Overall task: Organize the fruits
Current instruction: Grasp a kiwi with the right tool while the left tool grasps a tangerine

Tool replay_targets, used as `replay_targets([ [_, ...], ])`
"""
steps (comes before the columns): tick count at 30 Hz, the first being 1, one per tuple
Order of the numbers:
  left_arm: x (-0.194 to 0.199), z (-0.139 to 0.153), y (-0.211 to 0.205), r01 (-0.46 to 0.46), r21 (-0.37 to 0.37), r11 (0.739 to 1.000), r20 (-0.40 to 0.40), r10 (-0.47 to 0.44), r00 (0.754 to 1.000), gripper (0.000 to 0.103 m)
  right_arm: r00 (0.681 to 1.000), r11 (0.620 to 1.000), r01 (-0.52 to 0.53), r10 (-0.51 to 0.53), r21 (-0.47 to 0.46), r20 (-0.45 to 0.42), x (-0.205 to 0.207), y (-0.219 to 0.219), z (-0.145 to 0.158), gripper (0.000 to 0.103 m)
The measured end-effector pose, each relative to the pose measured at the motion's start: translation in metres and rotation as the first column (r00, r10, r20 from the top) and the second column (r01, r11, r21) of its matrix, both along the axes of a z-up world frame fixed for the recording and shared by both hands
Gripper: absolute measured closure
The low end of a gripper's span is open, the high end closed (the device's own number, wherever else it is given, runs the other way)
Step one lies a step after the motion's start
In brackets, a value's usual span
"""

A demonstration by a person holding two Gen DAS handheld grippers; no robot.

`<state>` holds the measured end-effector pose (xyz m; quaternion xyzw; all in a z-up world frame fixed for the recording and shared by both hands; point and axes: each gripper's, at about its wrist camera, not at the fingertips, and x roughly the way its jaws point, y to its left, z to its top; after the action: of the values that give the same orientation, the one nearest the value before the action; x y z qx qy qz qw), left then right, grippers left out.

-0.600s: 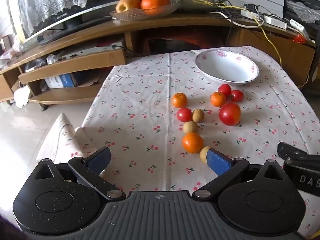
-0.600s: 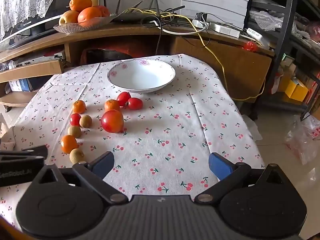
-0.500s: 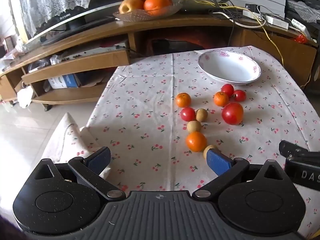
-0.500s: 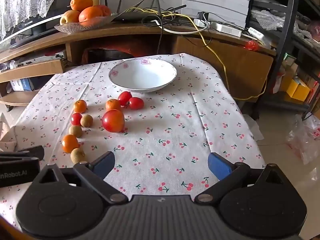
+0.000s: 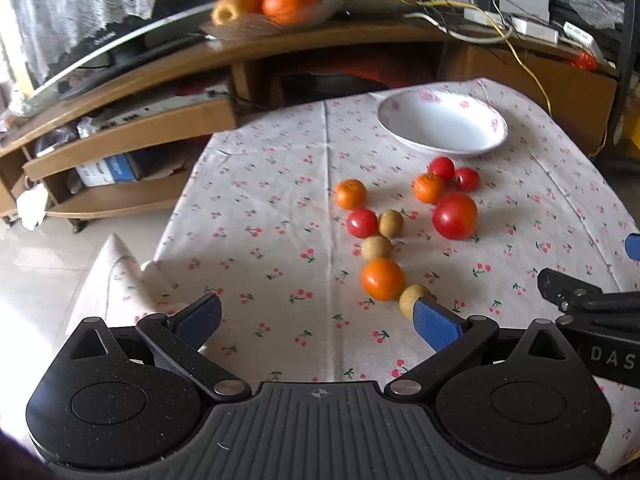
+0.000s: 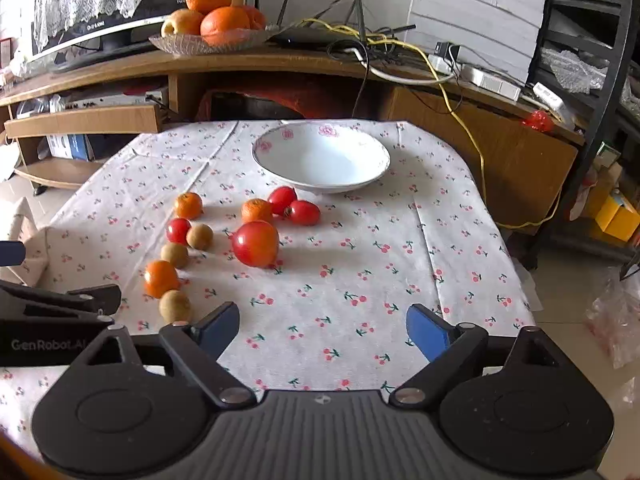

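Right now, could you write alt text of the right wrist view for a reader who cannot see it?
The open right gripper hovers over a cherry-print tablecloth, holding nothing. Ahead on its left lie loose tomatoes, small oranges and brown kiwis, the large tomato nearest the middle. An empty white bowl stands behind them.

The left gripper's blue right finger pad [image 5: 434, 322] is partly hiding the nearest small brown round fruit [image 5: 412, 296].

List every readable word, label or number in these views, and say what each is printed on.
"GenRobot.AI": side of the left gripper, in the right wrist view.
"DAS", cut off by the frame edge: side of the right gripper, in the left wrist view.
Lettering on the monitor bezel: too small to read.
Blue box print: blurred.
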<state>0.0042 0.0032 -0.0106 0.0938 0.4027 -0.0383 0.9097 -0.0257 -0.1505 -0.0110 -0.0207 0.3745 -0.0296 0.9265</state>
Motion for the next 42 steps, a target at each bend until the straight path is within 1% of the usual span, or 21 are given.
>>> replay_targets([
  [1,0.002,-0.001,-0.001,0.005,0.006,1.000,-0.003,-0.005,1.000,0.001,1.000,1.000,-0.003,0.003,0.008,-0.011,0.002,-0.002,-0.001,0.019],
  [4,0.009,-0.001,0.000,0.013,0.016,1.000,-0.004,-0.013,1.000,0.002,0.999,0.998,-0.035,0.036,0.047,-0.031,0.008,-0.003,-0.005,0.022],
  [9,0.016,0.005,0.013,-0.014,0.024,1.000,0.022,0.013,1.000,0.002,0.989,0.988,-0.147,0.148,0.058,-0.026,0.012,0.013,-0.009,0.031],
  [13,0.023,0.005,0.026,-0.041,-0.021,0.999,-0.001,0.041,0.999,0.002,0.972,0.971,-0.230,0.232,0.068,-0.032,0.019,0.029,-0.015,0.037],
  [16,0.026,0.008,0.032,-0.046,-0.064,0.997,-0.012,0.045,0.999,0.002,0.959,0.956,-0.277,0.282,0.096,-0.036,0.025,0.037,-0.018,0.039],
  [20,0.026,0.011,0.033,-0.040,-0.073,0.997,-0.005,0.040,0.999,0.002,0.940,0.937,-0.336,0.340,0.091,-0.034,0.032,0.051,-0.021,0.040],
  [21,0.027,0.011,0.033,-0.041,-0.080,0.996,-0.006,0.041,0.999,0.002,0.935,0.933,-0.349,0.353,0.089,-0.038,0.035,0.054,-0.023,0.042],
  [24,0.028,0.011,0.035,-0.039,-0.093,0.995,-0.010,0.039,0.999,0.002,0.920,0.921,-0.377,0.385,0.100,-0.071,0.045,0.062,-0.032,0.051],
  [25,0.028,0.011,0.035,-0.038,-0.092,0.995,-0.009,0.037,0.999,0.002,0.916,0.917,-0.386,0.394,0.103,-0.079,0.048,0.065,-0.035,0.053],
  [26,0.028,0.011,0.035,-0.037,-0.090,0.995,-0.008,0.036,0.999,0.002,0.914,0.916,-0.390,0.398,0.098,-0.085,0.050,0.067,-0.037,0.054],
  [28,0.029,0.010,0.035,-0.035,-0.085,0.996,-0.007,0.034,0.999,0.002,0.911,0.916,-0.391,0.399,0.084,-0.106,0.053,0.069,-0.042,0.065],
  [29,0.029,0.009,0.035,-0.033,-0.086,0.996,-0.008,0.032,0.999,0.002,0.910,0.917,-0.389,0.398,0.093,-0.116,0.055,0.068,-0.044,0.069],
  [30,0.029,0.008,0.035,-0.031,-0.093,0.995,-0.011,0.030,1.000,0.002,0.909,0.916,-0.386,0.398,0.107,-0.122,0.057,0.066,-0.045,0.075],
  [34,0.031,0.003,0.037,-0.020,-0.154,0.988,-0.030,0.015,0.999,0.003,0.920,0.927,-0.358,0.372,0.114,-0.128,0.052,0.050,-0.043,0.076],
  [36,0.034,-0.001,0.031,-0.003,-0.163,0.987,-0.045,-0.005,0.999,0.005,0.931,0.936,-0.328,0.343,0.125,-0.127,0.049,0.037,-0.041,0.076],
  [39,0.039,-0.011,0.016,0.031,-0.148,0.988,-0.078,-0.043,0.996,0.014,0.950,0.953,-0.270,0.287,0.136,-0.127,0.045,0.018,-0.038,0.076],
  [41,0.044,-0.019,0.005,0.050,-0.134,0.990,-0.100,-0.064,0.993,0.026,0.957,0.958,-0.243,0.262,0.150,-0.125,0.043,0.008,-0.036,0.076],
  [42,0.047,-0.023,0.000,0.056,-0.129,0.990,-0.110,-0.071,0.991,0.027,0.959,0.959,-0.235,0.255,0.155,-0.123,0.043,0.004,-0.036,0.076],
])
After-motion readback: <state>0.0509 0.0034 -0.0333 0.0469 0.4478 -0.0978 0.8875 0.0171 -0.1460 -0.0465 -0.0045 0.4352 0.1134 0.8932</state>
